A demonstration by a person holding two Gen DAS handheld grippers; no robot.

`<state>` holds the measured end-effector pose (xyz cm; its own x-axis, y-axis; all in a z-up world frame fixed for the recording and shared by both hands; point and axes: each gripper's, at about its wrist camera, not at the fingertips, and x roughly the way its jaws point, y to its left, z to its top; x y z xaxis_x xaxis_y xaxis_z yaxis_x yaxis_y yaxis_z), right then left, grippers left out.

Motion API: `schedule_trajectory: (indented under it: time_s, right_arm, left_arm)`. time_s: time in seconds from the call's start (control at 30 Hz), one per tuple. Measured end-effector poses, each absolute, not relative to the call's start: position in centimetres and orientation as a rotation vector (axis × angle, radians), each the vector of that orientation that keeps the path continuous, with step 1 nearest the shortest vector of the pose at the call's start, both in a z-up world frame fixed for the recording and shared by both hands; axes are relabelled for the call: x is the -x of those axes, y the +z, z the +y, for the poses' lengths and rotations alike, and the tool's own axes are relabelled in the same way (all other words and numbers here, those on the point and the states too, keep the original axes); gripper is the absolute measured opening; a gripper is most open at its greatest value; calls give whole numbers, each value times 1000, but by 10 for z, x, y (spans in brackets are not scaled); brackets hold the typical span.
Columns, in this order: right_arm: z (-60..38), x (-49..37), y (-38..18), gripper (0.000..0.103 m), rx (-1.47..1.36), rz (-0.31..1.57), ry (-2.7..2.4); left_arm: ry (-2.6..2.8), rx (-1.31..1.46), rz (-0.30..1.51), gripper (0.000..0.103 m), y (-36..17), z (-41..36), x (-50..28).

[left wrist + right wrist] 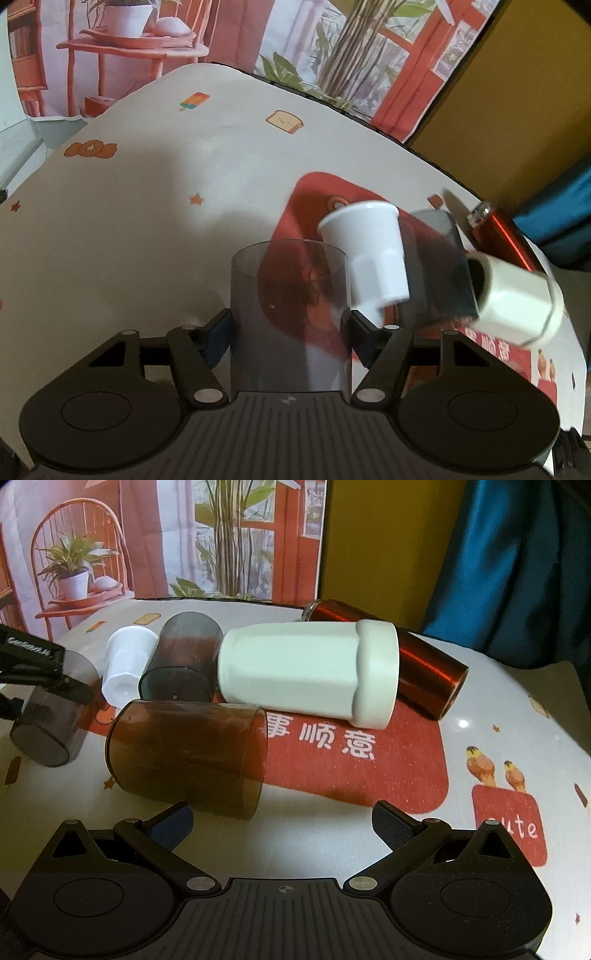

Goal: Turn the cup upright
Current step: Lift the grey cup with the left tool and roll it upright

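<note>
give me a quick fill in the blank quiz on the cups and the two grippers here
1. The left gripper is shut on a clear ____ cup.
2. The right gripper is ____, with nothing between its fingers.
3. The clear brown cup nearest the right gripper lies on its ____.
4. Behind the big white cup lies a shiny ____ cup.

Missing words: grey; open; side; red

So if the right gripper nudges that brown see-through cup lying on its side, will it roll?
Probably yes: the brown cup lies on its round wall, so a sideways push should roll it. Thin, see-through plastic suggests light. The smooth wall may slip between the fingers of the open right gripper.
</note>
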<state>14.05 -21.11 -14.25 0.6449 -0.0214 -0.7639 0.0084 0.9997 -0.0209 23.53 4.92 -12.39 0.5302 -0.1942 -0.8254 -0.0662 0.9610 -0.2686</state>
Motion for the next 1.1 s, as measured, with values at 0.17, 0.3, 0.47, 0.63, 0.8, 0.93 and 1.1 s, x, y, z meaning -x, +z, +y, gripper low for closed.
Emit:
schedule_trajectory:
  time_s: [0.17, 0.3, 0.47, 0.63, 0.8, 0.93, 1.1]
  right_arm:
    - [-209, -134, -142, 103, 12, 877, -10]
    - [-209, -129, -140, 103, 2, 878, -14]
    - [-210, -123, -137, 103, -4, 875, -22]
    - [-213, -114, -134, 103, -11, 871, -33]
    - [-225, -103, -133, 103, -35, 873, -63]
    - [-239, -91, -130, 103, -54, 875, -89]
    - [-263, -79, -126, 103, -89, 877, -141]
  left_arm:
    - [-89, 267, 1004, 69, -118, 49, -210]
    - [-103, 250, 987, 69, -112, 47, -195]
    - [-125, 258, 992, 69, -111, 46, -182]
    - [-161, 248, 1030, 69, -117, 38, -173]
    - [-187, 232, 1087, 69, -133, 24, -169]
    - [-239, 223, 1114, 68, -134, 7, -168]
    - [-303, 157, 1118, 69, -134, -23, -157]
